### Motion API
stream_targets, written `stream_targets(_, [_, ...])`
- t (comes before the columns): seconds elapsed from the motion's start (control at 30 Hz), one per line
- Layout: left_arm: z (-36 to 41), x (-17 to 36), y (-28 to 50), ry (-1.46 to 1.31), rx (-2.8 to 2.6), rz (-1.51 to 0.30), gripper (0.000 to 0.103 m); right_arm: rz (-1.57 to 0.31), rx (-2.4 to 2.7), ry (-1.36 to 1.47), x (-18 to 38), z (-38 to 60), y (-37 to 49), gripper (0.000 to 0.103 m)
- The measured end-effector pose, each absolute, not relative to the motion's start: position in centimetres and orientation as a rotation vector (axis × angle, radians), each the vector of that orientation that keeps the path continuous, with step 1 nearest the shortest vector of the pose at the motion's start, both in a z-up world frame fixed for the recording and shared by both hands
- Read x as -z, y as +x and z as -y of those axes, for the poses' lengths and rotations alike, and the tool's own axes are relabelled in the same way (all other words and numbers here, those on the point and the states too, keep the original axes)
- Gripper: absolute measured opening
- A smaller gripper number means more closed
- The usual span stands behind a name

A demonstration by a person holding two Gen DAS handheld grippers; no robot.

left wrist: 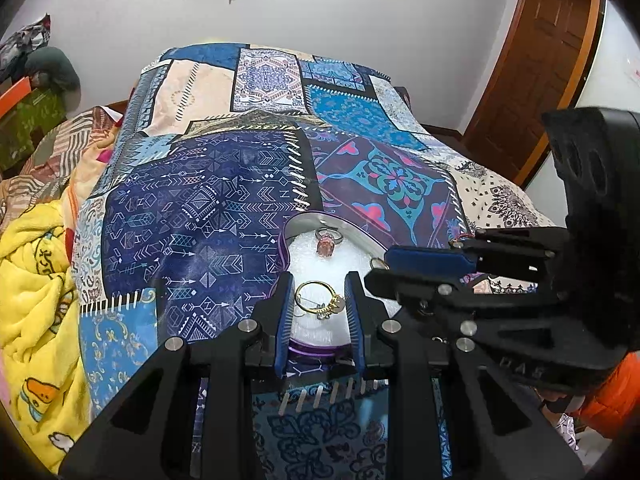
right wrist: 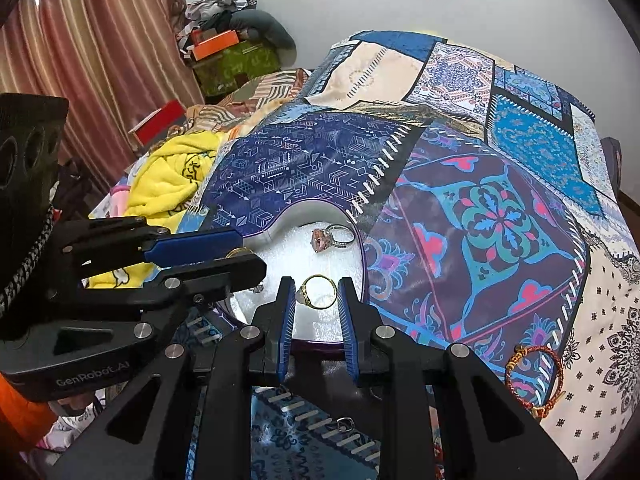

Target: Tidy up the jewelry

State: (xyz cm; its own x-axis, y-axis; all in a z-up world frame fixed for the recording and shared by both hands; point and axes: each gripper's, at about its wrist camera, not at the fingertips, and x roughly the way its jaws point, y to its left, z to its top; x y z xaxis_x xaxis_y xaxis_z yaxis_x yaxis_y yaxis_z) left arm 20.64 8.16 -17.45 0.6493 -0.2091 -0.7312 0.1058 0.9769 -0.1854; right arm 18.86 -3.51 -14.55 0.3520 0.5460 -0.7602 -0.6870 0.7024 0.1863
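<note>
While both sets of tongs hover over the same white-lined jewelry box [left wrist: 316, 256], each stands with its jaws a little apart and nothing pinched between them. The left gripper [left wrist: 319, 280] frames a gold ring [left wrist: 318, 300] lying on the white padding; the right gripper [right wrist: 316, 284] frames a gold ring [right wrist: 318, 292] too, its pads clear of the band on either side. Farther back on the padding rests a silver ring with a pink stone [right wrist: 330, 237].

The box, purple-rimmed, sits on a patchwork bedspread [left wrist: 208, 200] in blues, purples and cream that covers a bed. Beyond it rises a pale wall [left wrist: 320, 8] with a dark screen mounted high up.

Only the left wrist view shows the brown wooden door [left wrist: 536, 72] at the right. Only the right wrist view shows the striped curtain [right wrist: 88, 60], a red-and-gold braided bracelet [right wrist: 534, 376] on the cream patch of the spread, and a small silver ring [right wrist: 345, 425] near the spread's front edge.

A yellow blanket [left wrist: 36, 300] lies bunched at the bed's left side — behind it, a green box with clutter piled on top [right wrist: 236, 60]. Each gripper partly hides the box from the other's camera, so another small gold piece [right wrist: 236, 252] there is mostly covered.
</note>
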Motion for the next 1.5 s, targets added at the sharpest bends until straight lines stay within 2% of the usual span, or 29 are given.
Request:
stream_targets(0.23, [-8.2, 17.3, 20.6, -0.140, 0.173, -0.848, 0.024, -0.916, -0.796, -0.152, 13.8, 4.3, 19.2, 0.020])
stream_targets(0.53, [-8.4, 15.1, 19.9, -0.129, 0.137, -0.810, 0.024, -0.838, -0.728, -0.102, 10.4, 7.2, 18.7, 0.020])
stream_targets(0.97, [-5.3, 12.5, 17.5, -0.077, 0.168, -0.786, 0.025, -0.786, -0.606, -0.057, 7.9, 12.7, 16.5, 0.020])
stream_targets(1.5, [-0.4, 16.7, 17.0, -0.055, 0.257, -0.924, 0.025, -0.887, -0.534, -0.048, 11.4, 16.7, 14.7, 0.020])
